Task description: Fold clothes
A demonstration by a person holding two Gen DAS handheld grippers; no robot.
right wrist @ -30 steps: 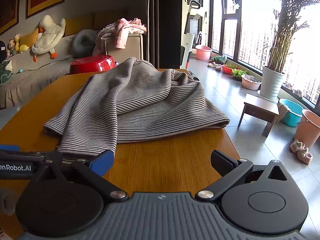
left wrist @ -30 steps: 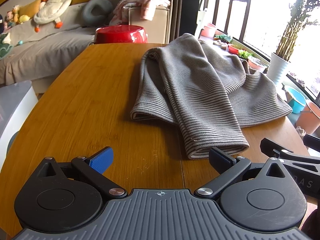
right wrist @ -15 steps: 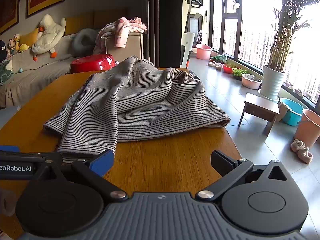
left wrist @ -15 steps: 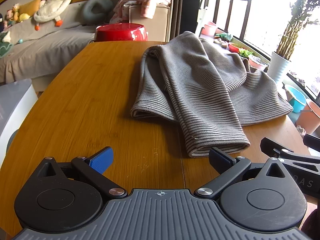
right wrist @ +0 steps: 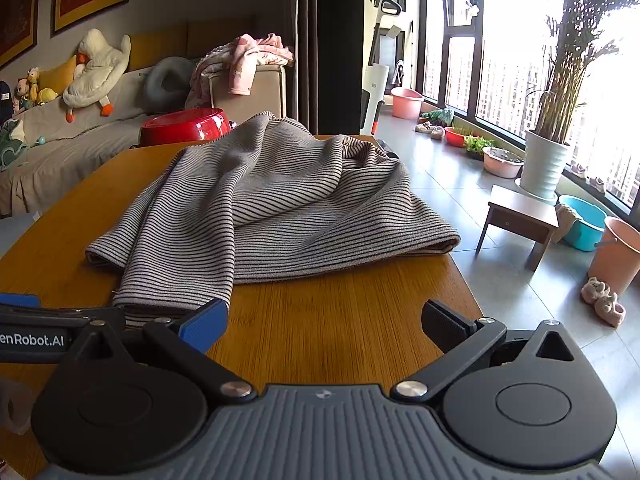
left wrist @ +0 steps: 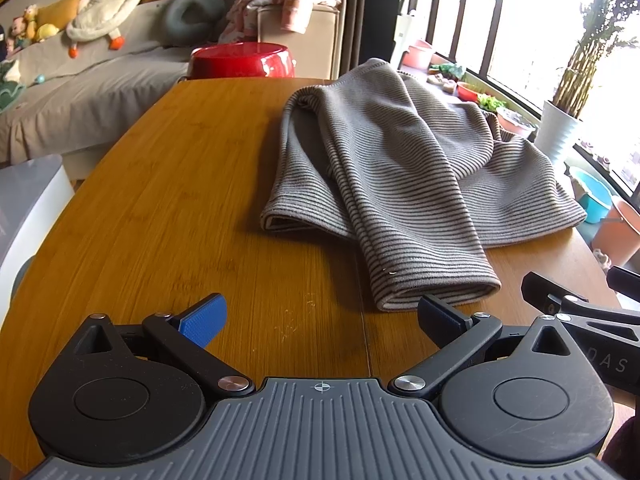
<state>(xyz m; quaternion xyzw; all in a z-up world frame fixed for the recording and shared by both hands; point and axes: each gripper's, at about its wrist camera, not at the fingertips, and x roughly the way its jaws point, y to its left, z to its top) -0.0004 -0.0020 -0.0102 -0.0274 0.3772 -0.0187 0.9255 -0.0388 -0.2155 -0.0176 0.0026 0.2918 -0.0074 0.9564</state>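
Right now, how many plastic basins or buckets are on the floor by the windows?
5: a pink basin at the far end, a small red one, a pale one beside the white planter, a blue basin and a salmon bucket nearest. More may be hidden.

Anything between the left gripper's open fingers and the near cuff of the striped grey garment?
Nothing: only bare wooden table lies between the left gripper and the striped grey garment, seen in the left wrist view.

Lighting: we record strong daylight from the windows (right wrist: pixel 504 60), blown out to white at right. Table (left wrist: pixel 200 200) evenly lit; soft shadow under the striped garment (left wrist: pixel 400 168). Sofa wall dimmer. Focus sharp throughout; fisheye bending marked at edges.
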